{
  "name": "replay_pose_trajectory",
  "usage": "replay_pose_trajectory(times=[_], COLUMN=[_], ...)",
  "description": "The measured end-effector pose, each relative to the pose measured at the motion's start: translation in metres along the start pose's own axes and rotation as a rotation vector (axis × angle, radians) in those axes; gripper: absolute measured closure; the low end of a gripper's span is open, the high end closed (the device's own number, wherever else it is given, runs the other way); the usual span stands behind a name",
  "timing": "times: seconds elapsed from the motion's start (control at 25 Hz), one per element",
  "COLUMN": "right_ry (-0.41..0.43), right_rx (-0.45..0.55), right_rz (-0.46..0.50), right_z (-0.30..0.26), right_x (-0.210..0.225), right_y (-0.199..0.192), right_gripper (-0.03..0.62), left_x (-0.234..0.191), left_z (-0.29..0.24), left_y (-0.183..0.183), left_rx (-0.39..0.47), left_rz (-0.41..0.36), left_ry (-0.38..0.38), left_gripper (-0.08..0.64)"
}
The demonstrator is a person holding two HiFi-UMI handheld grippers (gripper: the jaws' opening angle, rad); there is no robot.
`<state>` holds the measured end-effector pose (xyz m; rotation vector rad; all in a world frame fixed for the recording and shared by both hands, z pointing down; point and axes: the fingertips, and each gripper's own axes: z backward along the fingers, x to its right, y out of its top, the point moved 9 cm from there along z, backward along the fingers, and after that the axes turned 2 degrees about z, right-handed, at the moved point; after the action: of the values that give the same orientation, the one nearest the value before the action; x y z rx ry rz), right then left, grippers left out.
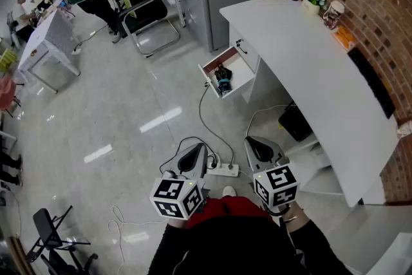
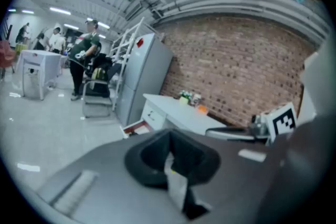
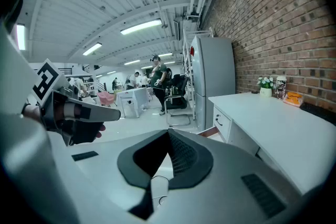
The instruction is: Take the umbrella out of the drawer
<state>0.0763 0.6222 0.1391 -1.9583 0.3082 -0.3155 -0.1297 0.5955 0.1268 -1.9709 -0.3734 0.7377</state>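
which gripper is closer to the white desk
Right. The right gripper hangs just off the front side of the white desk. The left gripper is farther out over the floor, beyond the right one as seen from the desk.

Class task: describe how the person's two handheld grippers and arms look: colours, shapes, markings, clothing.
Both the left gripper and right gripper have smooth grey shells tapering to a point, with dark textured pads inside. Each carries a white cube printed with black square markers. The person wears black sleeves and a red garment.
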Motion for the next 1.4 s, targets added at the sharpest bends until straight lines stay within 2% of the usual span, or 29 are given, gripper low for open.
replay_pose_trajectory(times=[0.28,0.4,0.68,1.12,1.4], right_ry=[0.007,0.035,0.056,0.047,0.003], right_rx=[0.018,0.025,-0.008,-0.022,0.011], right_rz=[-0.003,0.001,-0.003,-0.018,-0.043], right_z=[0.005,0.004,0.0,-0.021,-0.049], right_x=[0.003,0.003,0.007,0.02,0.032], right_y=[0.007,0.011,0.009,0.022,0.034], right_gripper=[0.595,0.594,0.595,0.594,0.594], left_x=[0.004,0.001,0.002,-0.016,-0.041], left_z=[0.003,0.004,0.0,-0.017,-0.045], left_y=[0.004,0.008,0.018,0.037,0.052], left_rx=[0.004,0.016,0.047,0.059,0.05], left_rz=[-0.01,-0.001,-0.008,-0.005,-0.006], left_ry=[0.005,0.004,0.015,0.05,0.021], left_gripper=[0.557,0.557,0.557,0.557,0.557])
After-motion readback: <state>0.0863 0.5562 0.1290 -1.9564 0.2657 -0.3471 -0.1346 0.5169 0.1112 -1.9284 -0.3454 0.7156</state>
